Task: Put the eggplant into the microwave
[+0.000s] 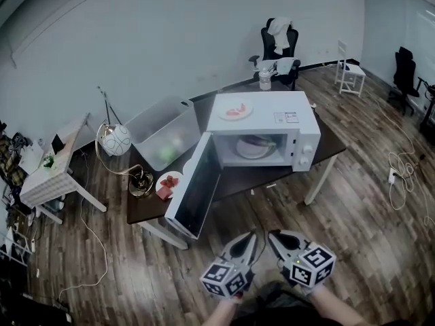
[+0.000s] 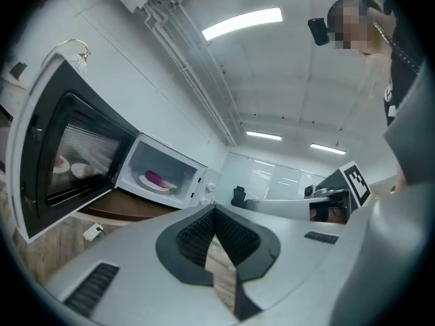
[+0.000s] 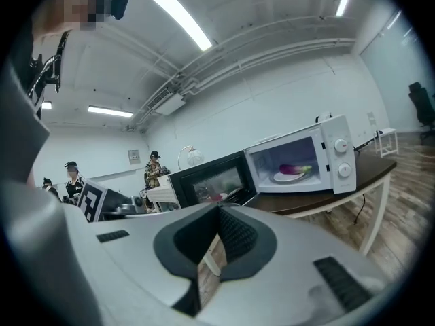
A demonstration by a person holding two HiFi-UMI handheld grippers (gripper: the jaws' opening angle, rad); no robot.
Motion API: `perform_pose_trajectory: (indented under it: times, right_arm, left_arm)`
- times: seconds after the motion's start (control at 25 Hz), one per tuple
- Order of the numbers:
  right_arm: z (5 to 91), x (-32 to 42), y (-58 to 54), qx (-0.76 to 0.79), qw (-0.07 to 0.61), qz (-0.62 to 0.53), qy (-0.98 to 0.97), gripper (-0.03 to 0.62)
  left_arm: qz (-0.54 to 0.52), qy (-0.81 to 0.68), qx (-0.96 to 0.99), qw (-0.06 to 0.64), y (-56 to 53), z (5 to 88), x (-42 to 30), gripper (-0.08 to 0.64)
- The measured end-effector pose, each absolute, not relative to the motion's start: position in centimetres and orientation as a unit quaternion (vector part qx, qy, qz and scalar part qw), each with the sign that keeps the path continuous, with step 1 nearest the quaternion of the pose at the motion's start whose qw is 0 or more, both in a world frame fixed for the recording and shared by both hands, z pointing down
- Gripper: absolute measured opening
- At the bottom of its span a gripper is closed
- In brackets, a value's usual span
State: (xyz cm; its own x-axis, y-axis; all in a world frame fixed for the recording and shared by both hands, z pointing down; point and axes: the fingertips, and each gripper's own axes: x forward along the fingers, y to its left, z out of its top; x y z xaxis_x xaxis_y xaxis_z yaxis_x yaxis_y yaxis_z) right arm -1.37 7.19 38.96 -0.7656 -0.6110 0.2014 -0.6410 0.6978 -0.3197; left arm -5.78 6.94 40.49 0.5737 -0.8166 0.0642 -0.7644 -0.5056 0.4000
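The purple eggplant (image 1: 257,141) lies on a white plate (image 1: 250,151) inside the white microwave (image 1: 272,117), whose door (image 1: 197,189) hangs wide open to the left. It also shows in the left gripper view as the eggplant (image 2: 158,178) and in the right gripper view as the eggplant (image 3: 293,170). My left gripper (image 1: 249,239) and right gripper (image 1: 274,239) are side by side near my body, well back from the table. The left gripper (image 2: 214,210) is shut and empty. The right gripper (image 3: 218,210) is shut and empty too.
The microwave stands on a dark table (image 1: 340,145). A plate of pink food (image 1: 235,110) rests on its top. A clear bin (image 1: 165,131), a globe lamp (image 1: 115,140) and a plate of red food (image 1: 168,182) sit at the left. A white side table (image 1: 47,172) stands further left.
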Motion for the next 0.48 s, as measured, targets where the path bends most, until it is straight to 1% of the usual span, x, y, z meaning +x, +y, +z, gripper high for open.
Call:
perform_pose_trajectory:
  times: [0.24,0.48]
  right_arm:
    - [40.2,-1.9,9.9,0.349,0.046,0.201,-0.914,0.0]
    - [39.9,-3.0,11.7,0.347,0.051,0.196,-0.916,0.0]
  left_arm:
    - [-0.068,-0.459,0.86,0.211,10.0,41.8,-7.2,-0.003]
    - [-0.075,-0.462,0.859,0.205,12.0,40.9,-8.2,-0.003]
